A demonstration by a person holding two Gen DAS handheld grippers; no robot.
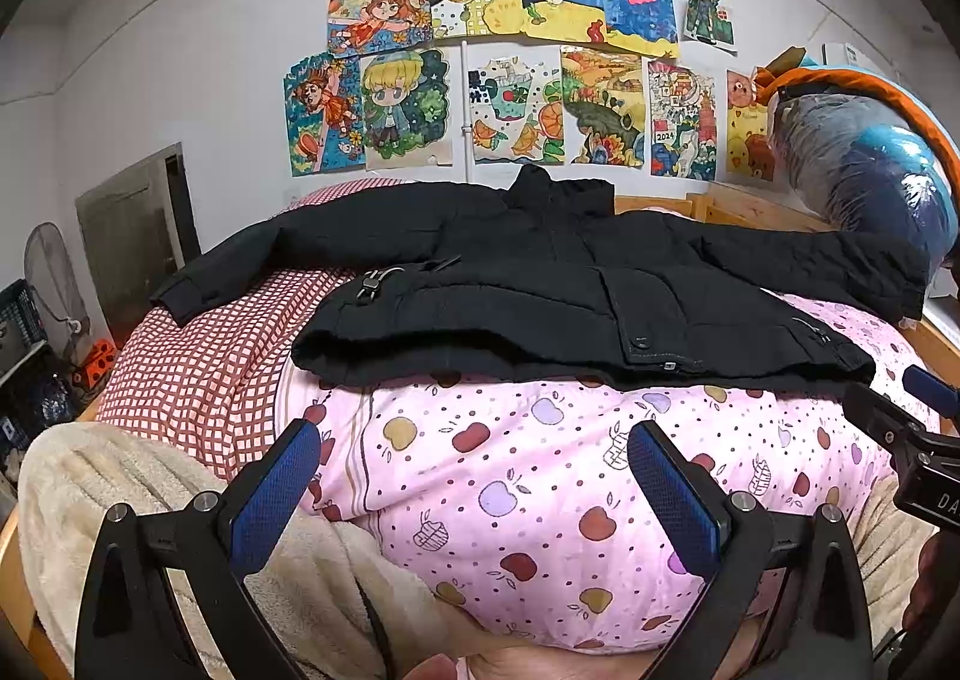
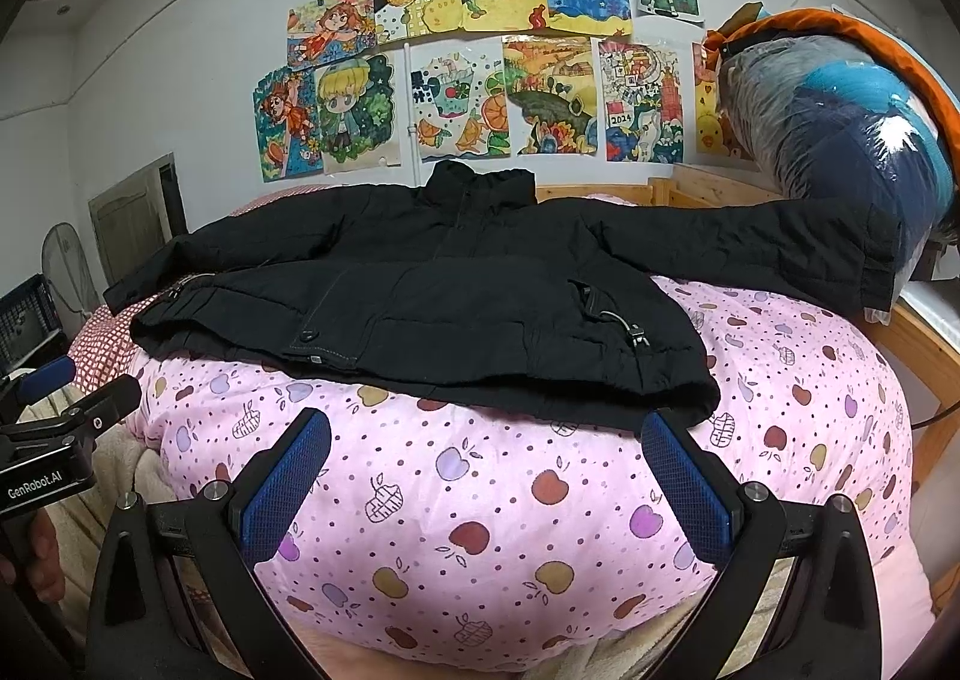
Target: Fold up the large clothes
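Black jacket (image 1: 558,284) spread flat, front up, on pink apple-print quilt (image 1: 528,476), sleeves out to both sides; far collar folds hard to read (all black). Right sleeve end lying against bagged bedding bundle (image 2: 840,140). Left gripper (image 1: 474,476) fingers (image 1: 273,494) spread wide, clamped on nothing, hovering over quilt short of hem. Right gripper (image 2: 486,470) also wide apart, empty, one blue pad tip just at hem corner; contact unclear. Each gripper partly cut off at the other view's edge. Red checked sheet (image 1: 204,368) beside quilt, cream blanket (image 1: 120,476) near, drawings (image 1: 510,56) on wall, fan (image 1: 54,278) left.
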